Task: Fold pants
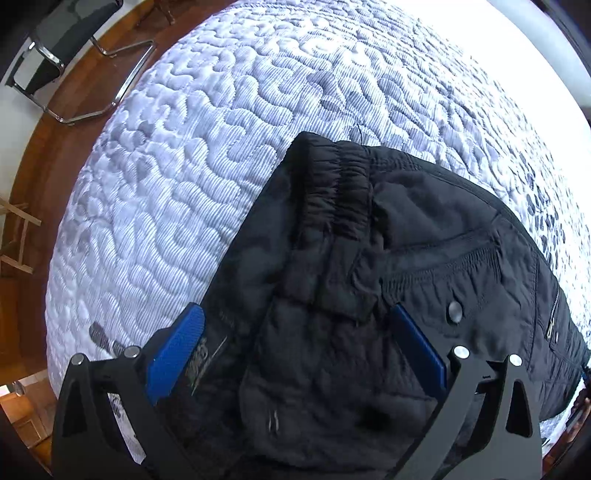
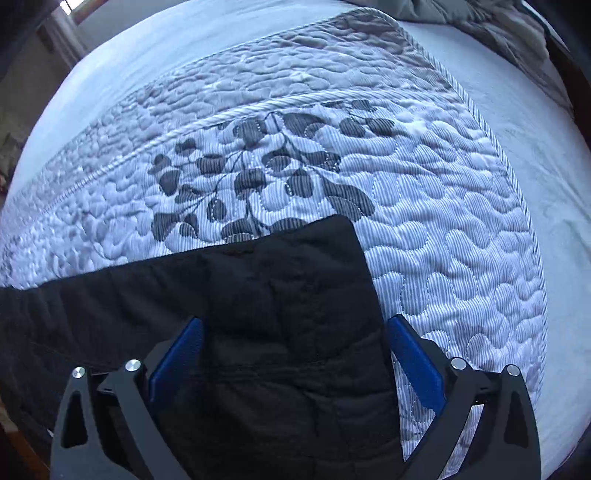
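Observation:
Black padded pants (image 1: 406, 258) lie flat on a quilted white bedspread (image 1: 221, 129). In the left wrist view I see the waist end, with an elastic waistband (image 1: 340, 177), a snap button (image 1: 454, 312) and a zip pocket. My left gripper (image 1: 295, 325) is open, its blue pads (image 1: 177, 350) spread either side of the waist fabric. In the right wrist view the leg end (image 2: 295, 295) lies with its hem corner (image 2: 343, 225) on the quilt. My right gripper (image 2: 295, 339) is open, its blue pads (image 2: 413, 354) straddling the leg end.
A chair with a chrome frame (image 1: 74, 55) stands on the wooden floor (image 1: 48, 147) left of the bed. The quilt has a grey leaf print (image 2: 266, 166) and its edge (image 2: 517, 184) lies on a pale sheet. Rumpled grey bedding (image 2: 498, 29) lies at the far right.

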The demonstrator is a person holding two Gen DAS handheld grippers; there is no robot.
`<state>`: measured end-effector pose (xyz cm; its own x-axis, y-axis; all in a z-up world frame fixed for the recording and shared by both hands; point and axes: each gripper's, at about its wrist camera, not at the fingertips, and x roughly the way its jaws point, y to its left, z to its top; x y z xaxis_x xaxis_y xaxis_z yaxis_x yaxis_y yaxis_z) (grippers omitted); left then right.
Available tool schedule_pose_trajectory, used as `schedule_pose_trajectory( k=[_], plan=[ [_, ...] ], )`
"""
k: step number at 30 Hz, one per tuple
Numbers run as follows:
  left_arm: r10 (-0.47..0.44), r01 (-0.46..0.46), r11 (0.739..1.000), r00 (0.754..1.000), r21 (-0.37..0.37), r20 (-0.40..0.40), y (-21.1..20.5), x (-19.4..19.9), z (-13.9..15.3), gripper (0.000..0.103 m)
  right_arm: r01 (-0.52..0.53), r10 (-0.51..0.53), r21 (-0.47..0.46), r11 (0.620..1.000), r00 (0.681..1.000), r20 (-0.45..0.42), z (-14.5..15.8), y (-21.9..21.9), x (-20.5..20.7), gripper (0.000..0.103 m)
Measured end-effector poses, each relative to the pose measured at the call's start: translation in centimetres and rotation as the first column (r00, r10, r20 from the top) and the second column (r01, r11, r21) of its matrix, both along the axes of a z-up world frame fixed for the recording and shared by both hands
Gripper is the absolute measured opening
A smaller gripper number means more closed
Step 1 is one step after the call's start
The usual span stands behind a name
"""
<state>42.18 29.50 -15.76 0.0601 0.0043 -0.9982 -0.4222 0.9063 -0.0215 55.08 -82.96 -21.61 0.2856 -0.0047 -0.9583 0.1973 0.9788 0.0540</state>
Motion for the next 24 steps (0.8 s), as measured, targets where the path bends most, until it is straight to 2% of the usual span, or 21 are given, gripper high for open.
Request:
schedule_pose_trajectory(
  k=[1,4,6,7,8,9,10,12,14,15,16,20,22,24],
  plan=[
    [0.004,-0.004,1.0,1.0,-0.007,0.004,0.1,0.3,-0.3,0.1,-0.008,0.008,-0.009,1.0,1.0,0.004,0.0,0.1,0.0,0.1],
    [0.006,-0.006,1.0,1.0,-0.021,0.003,-0.4,1.1,-1.0,0.099,-0.026,0.027,-0.033,0.999,0.999,0.03,0.5,0.7,-0.4,0.086],
    [-0.006,0.005,1.0,1.0,-0.007,-0.016,-1.5,1.8,-1.5,0.099,-0.04,0.042,-0.066,0.997,0.998,0.04,0.8,1.1,-0.6,0.062],
    [-0.017,0.018,1.0,1.0,0.013,-0.016,-2.1,1.8,-1.5,0.094,-0.051,0.055,-0.087,0.995,0.998,0.043,1.1,1.4,-0.7,0.055],
    [-0.031,0.031,0.999,0.999,0.023,-0.011,-2.7,1.9,-1.4,0.081,-0.064,0.069,-0.097,0.993,0.996,0.048,1.4,1.6,-0.9,0.04],
    [-0.042,0.042,0.999,0.999,0.02,0.001,-3.3,2.1,-1.2,0.073,-0.079,0.085,-0.105,0.991,0.995,0.055,1.8,1.9,-1.1,0.029],
    [-0.049,0.049,0.999,0.999,0.006,0.008,-4.2,2.0,-0.8,0.057,-0.089,0.096,-0.115,0.989,0.994,0.06,2.2,2.0,-1.2,0.026],
    [-0.064,0.064,0.997,0.998,0.037,-0.002,-6.3,1.9,-0.3,0.045,-0.105,0.116,-0.141,0.984,0.991,0.07,2.7,2.6,-1.7,0.021],
    [-0.09,0.089,0.995,0.996,0.04,0.007,-7.9,1.7,0.3,0.023,-0.118,0.132,-0.163,0.98,0.988,0.081,3.1,3.3,-2.0,0.018],
    [-0.103,0.102,0.994,0.994,0.04,0.023,-8.9,1.5,0.9,0.019,-0.12,0.136,-0.164,0.979,0.986,0.095,3.3,3.6,-2.4,0.017],
    [-0.108,0.107,0.993,0.993,0.044,0.036,-9.5,1.4,1.3,0.015,-0.12,0.14,-0.16,0.98,0.983,0.12,3.9,3.7,-3.0,0.016],
    [-0.113,0.107,0.993,0.983,0.051,0.146,-11.5,-0.5,4.7,0.012,-0.106,0.13,-0.124,0.987,0.97,0.203,6.5,3.7,-5.1,0.015],
    [-0.102,0.096,0.995,0.97,0.036,0.219,-11.9,-1.6,6.3,0.012,-0.113,0.135,-0.101,0.988,0.958,0.253,8.1,3.8,-6.0,0.015],
    [-0.103,0.101,0.995,0.948,0.023,0.301,-13.1,-3.3,8.6,0.012,-0.13,0.152,-0.092,0.987,0.939,0.308,10.2,4.2,-7.8,0.015]
  ],
)
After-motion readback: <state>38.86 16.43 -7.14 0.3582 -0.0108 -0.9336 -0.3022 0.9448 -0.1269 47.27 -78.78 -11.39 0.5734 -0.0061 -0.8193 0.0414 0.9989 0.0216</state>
